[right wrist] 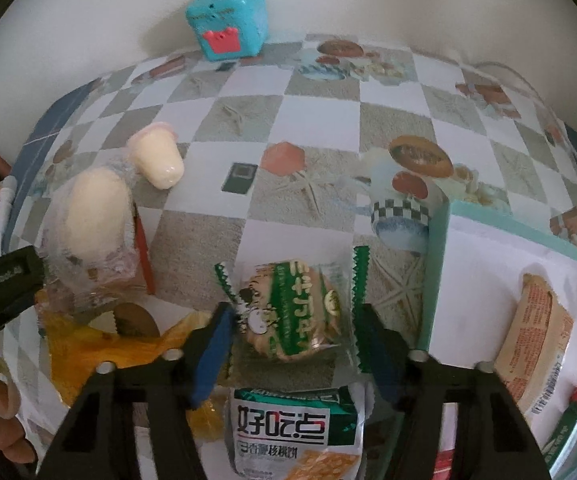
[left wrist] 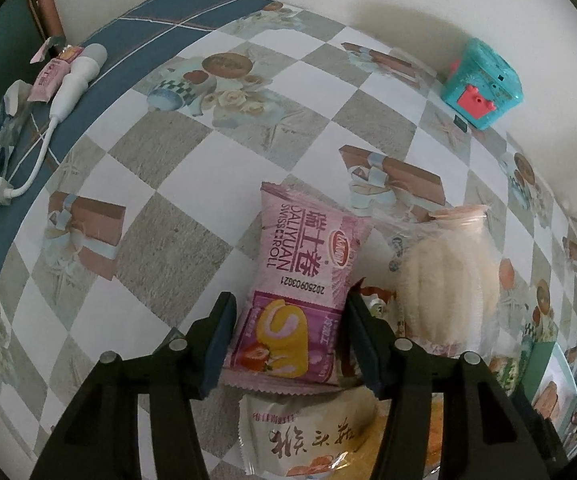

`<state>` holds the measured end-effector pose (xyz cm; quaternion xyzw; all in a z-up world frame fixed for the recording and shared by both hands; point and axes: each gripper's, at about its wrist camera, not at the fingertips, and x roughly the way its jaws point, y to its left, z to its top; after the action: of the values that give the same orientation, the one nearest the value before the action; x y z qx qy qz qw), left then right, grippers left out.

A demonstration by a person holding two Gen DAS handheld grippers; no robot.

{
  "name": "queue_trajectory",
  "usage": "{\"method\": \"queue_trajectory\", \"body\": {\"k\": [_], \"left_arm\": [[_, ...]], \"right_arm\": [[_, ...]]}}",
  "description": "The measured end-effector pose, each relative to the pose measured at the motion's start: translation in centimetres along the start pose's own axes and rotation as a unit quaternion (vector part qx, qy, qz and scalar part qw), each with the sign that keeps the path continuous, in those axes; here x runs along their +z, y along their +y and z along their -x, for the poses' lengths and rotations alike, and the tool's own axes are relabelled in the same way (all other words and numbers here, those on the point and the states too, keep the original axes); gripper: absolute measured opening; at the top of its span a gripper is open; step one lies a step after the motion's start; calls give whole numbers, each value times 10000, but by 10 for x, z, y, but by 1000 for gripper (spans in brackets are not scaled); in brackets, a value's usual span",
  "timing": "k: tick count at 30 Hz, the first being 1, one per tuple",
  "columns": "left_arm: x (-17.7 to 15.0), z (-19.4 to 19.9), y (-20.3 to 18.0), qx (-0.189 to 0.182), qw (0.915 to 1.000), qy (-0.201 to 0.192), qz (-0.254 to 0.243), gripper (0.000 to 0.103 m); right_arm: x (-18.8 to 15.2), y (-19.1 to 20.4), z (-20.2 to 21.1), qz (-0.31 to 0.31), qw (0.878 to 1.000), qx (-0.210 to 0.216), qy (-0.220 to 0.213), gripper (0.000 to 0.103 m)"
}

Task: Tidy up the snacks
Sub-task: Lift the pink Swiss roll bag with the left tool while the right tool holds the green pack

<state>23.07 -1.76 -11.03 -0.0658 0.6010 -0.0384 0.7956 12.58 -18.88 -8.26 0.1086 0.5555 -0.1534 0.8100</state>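
Between the right gripper's [right wrist: 292, 344] blue pads sits a green biscuit pack [right wrist: 296, 316], its serrated ends sticking out past both fingers. The pads stand just beside its sides and the wrapper looks lightly pinched, so I judge it grasped, though a firm clamp cannot be confirmed. Its long axis runs across the jaws. Below it lies a second green-and-white pack [right wrist: 294, 428], and to the left a yellow wrapper [right wrist: 100, 344].

Just right of this gripper rises the mint wall of a white tray [right wrist: 436, 264], which already holds one orange-printed pack [right wrist: 536, 340]. The tray lies nearer the right hand than the left, so the coming move probably turns on lifting the biscuit pack over that wall and rightward; the tray floor beside the orange pack looks open enough to take it.

The left gripper [left wrist: 288, 336] straddles a pink Swiss roll pack [left wrist: 300, 292], long axis pointing away along the fingers. The right pad seems to touch the pack's edge; a gap shows at the left pad, so it reads as parted, not yet gripping. A white pack [left wrist: 308, 436] lies under its near end, and a clear bag of pale cakes [left wrist: 444, 276] sits just right.

Farther out, a pudding cup [right wrist: 156, 156] lies tipped on the checked tablecloth [right wrist: 328, 92]. The middle of the cloth is open; a teal toy [right wrist: 228, 20] stands by the wall.
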Motion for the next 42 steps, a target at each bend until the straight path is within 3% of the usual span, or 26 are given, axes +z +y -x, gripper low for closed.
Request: {"method": "queue_trajectory", "body": {"k": [7, 16, 22, 27, 30, 42], "left_arm": [[0, -1, 16, -348, 9983, 179, 422, 57], [-2, 0, 37, -485, 9949, 253, 848, 58], [-4, 5, 35, -328, 9966, 252, 717, 58], [-4, 14, 36, -235, 9973, 246, 651, 44], [-4, 19, 37, -32, 9979, 230, 600, 42], [-14, 52, 46, -222, 9973, 160, 686, 41]], "right_arm": [[0, -1, 4, -29, 10000, -74, -14, 54], [2, -8, 4, -170, 9998, -42, 42, 54], [2, -9, 8, -176, 9998, -24, -19, 54], [4, -10, 19, -214, 9997, 20, -111, 54], [5, -11, 25, -251, 9996, 42, -135, 54], [3, -16, 65, -417, 9985, 99, -337, 54]]}}
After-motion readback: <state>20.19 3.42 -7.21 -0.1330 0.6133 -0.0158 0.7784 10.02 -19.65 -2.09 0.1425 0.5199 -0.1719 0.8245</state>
